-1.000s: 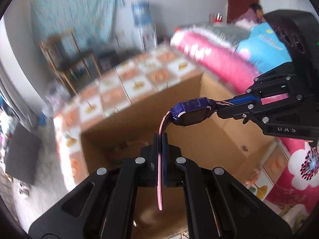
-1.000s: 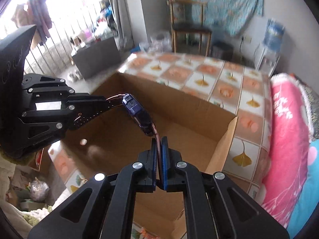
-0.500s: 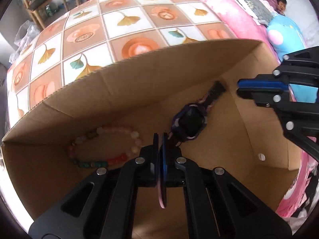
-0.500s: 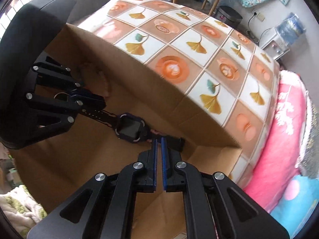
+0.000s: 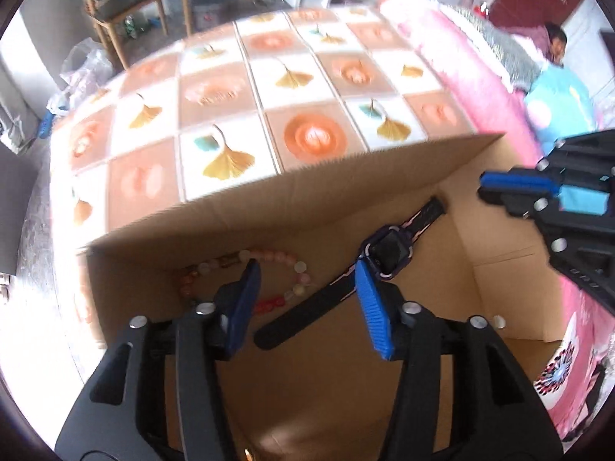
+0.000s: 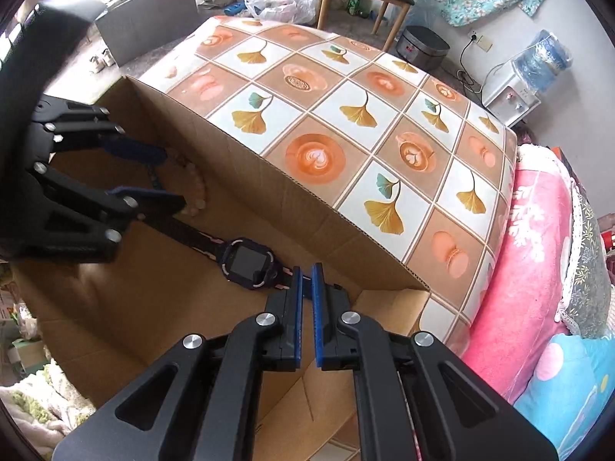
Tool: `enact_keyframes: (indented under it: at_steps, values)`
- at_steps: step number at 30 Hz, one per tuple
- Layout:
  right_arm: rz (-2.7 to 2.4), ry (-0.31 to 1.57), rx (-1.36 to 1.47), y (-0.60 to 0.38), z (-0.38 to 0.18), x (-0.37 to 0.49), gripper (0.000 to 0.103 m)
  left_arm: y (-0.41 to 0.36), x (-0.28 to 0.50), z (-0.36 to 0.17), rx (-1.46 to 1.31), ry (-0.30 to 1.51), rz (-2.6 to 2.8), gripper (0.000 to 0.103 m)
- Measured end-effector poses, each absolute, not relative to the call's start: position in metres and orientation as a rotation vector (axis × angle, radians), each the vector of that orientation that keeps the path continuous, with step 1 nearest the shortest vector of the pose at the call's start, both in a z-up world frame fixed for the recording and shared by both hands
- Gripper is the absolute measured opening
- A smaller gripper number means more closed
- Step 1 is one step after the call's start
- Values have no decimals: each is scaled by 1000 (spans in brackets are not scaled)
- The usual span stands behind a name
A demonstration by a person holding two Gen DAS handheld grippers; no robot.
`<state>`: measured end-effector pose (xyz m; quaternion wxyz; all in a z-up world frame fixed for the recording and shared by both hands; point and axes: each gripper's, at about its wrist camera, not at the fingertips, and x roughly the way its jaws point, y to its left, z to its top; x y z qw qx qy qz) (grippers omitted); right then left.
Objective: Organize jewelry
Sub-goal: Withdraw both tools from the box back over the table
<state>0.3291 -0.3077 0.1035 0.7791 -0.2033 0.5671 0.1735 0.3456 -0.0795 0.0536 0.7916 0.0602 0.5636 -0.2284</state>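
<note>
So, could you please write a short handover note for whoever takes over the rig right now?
Left hand-held gripper: jaws have just opened, nothing gripped; the watch strap lies below them.
Right hand-held gripper: shut and empty, near the strap's other end.
Watch lies flat in the cardboard box, beside the bead bracelet.
Done: watch and bracelet boxed.
Left: withdraw both grippers; no other jewelry is in view.

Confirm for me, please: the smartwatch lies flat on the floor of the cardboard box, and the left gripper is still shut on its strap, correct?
Not quite. The smartwatch does lie flat in the cardboard box, but the left gripper has just been opening and now stands open, its pads clear of the strap. The left wrist view shows it.
</note>
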Motion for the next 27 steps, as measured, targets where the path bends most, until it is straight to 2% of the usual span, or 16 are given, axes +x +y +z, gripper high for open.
enact_keyframes:
  at_steps: [3, 5, 6, 7, 11, 12, 15, 19, 25, 27]
  values:
    - [396, 1198, -400, -308, 119, 316, 10, -67, 325, 81, 119, 1138, -471, 58]
    - [418, 1155, -360, -313, 135, 304, 24, -57, 306, 102, 104, 1084, -471, 62]
    - [426, 1110, -331, -316, 148, 293, 37, -53, 294, 112, 97, 1052, -478, 66]
    - [438, 1064, -301, -320, 160, 281, 44, -50, 284, 123, 90, 1020, -479, 69]
    - [472, 927, -206, -334, 192, 225, 57, -20, 219, 158, 74, 881, -517, 86]
    - [492, 895, -166, -338, 195, 204, 65, -12, 200, 160, 79, 856, -509, 89]
    - [537, 873, -65, -341, 180, 152, 76, 3, 157, 147, 86, 825, -464, 93]
    - [536, 874, 23, -334, 135, 96, 82, 15, 107, 94, 72, 853, -382, 94]
    - [376, 995, 60, -318, 47, 66, 82, 13, 90, -7, 133, 1010, -235, 94]
    - [350, 1030, 61, -312, 24, 62, 82, 14, 86, -24, 158, 1027, -214, 94]
